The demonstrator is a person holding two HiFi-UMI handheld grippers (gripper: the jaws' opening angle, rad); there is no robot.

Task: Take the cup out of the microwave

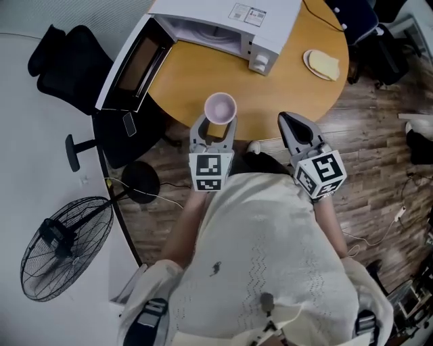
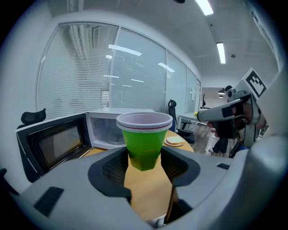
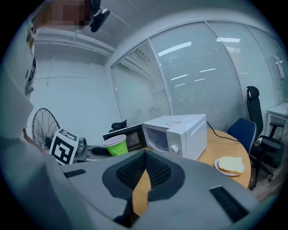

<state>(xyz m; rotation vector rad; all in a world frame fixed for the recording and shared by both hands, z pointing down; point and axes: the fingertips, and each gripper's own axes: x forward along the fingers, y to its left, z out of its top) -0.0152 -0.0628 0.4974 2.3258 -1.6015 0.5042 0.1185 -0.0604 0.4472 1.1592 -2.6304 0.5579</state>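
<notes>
A green cup (image 2: pixel 143 143) with a pale lilac rim (image 1: pixel 220 108) hangs upright above the round wooden table (image 1: pixel 183 74), clamped between the pads of my left gripper (image 1: pixel 213 130). In the right gripper view the same cup (image 3: pixel 115 145) shows at the left, beside the left gripper's marker cube. The white microwave (image 1: pixel 223 23) stands at the table's far side with its door (image 1: pixel 135 65) swung wide open to the left and its cavity empty. My right gripper (image 1: pixel 295 127) hovers over the table's near edge to the right of the cup, jaws shut with nothing between them.
A small plate with a slice of bread (image 1: pixel 321 65) lies on the table right of the microwave. A black office chair (image 1: pixel 67 64) stands left of the open door. A floor fan (image 1: pixel 57 246) is at the lower left, and a cable (image 1: pixel 318 13) runs behind the microwave.
</notes>
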